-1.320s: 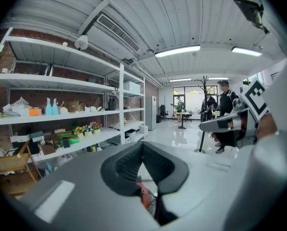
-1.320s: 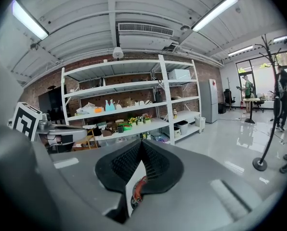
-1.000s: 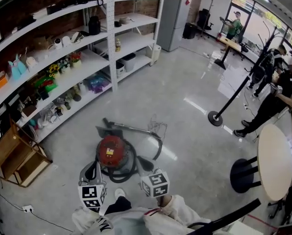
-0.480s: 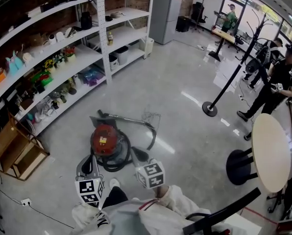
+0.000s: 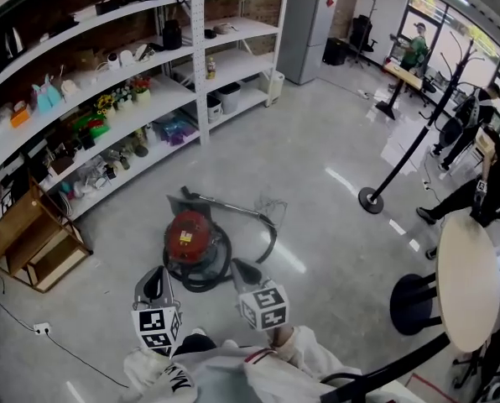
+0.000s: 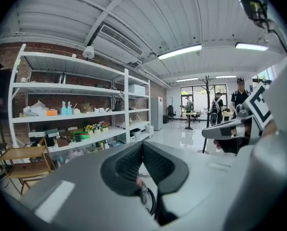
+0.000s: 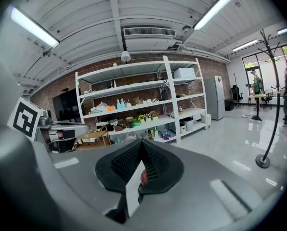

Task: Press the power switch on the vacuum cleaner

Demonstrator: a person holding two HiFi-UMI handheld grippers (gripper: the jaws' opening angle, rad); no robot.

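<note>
A red canister vacuum cleaner sits on the grey floor with its black hose curled round it and the wand lying behind. Both grippers hover above the floor just short of it. My left gripper is at its near left, jaws shut and empty. The right gripper is at its near right, also shut and empty. Below the closed pads, the left gripper view shows my left gripper with a bit of red body and hose. The right gripper shows a red sliver.
White shelving full of small items lines the left wall, with a wooden chair at its near end. A round table stands at the right, a post with a round base farther back. People stand at the far right.
The head view has shifted a little, so the vacuum sits slightly right and lower in it. Both grippers stay shut in about the same place near the vacuum.
</note>
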